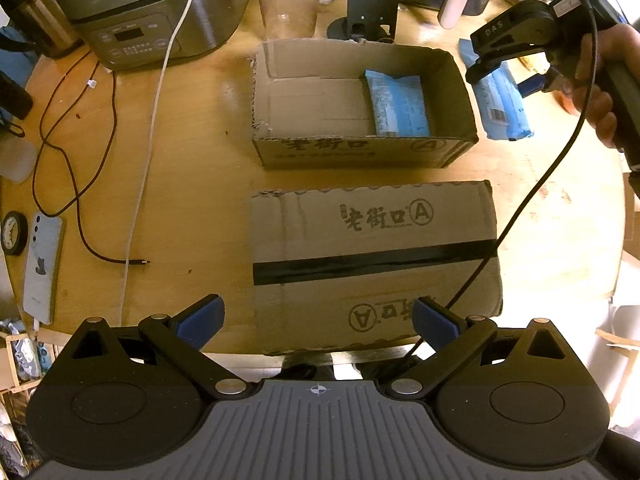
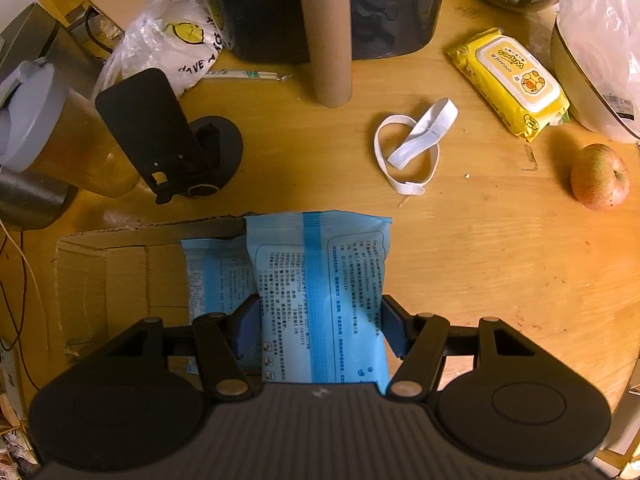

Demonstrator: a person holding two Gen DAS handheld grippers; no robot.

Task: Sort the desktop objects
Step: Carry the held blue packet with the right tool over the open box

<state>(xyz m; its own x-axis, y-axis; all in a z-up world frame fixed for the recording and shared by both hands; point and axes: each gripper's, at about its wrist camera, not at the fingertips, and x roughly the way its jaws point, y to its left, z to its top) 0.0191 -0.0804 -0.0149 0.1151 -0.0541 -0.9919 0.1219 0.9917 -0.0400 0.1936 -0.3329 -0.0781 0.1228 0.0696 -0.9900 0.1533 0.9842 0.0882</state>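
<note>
Nearest the left wrist camera, the left gripper hangs released, its blue pads spread wide over a closed cardboard box sealed with a strip of black tape, which sits at the near edge of the round wooden tabletop. Beyond it stands an open cardboard box with one blue packet lying against its right wall. At the far right a hand grips the handle of the right gripper, which carries a second blue packet just outside that box's right wall. Only this view shows the left part of the table: a rice cooker at the far left edge, one white cable, one dark cable, a phone and a tape roll at the left edge. From the right wrist camera, the right gripper is clenched on the second blue packet, both pads pressing its sides — the packet hangs over the box's right wall, with the first packet visible inside beside it. This view alone shows the far right of the tabletop: one yellow wipes pack, one white elastic band, one apple, one cardboard tube standing upright, and a black phone stand — two boxes and two blue packets in all.
</note>
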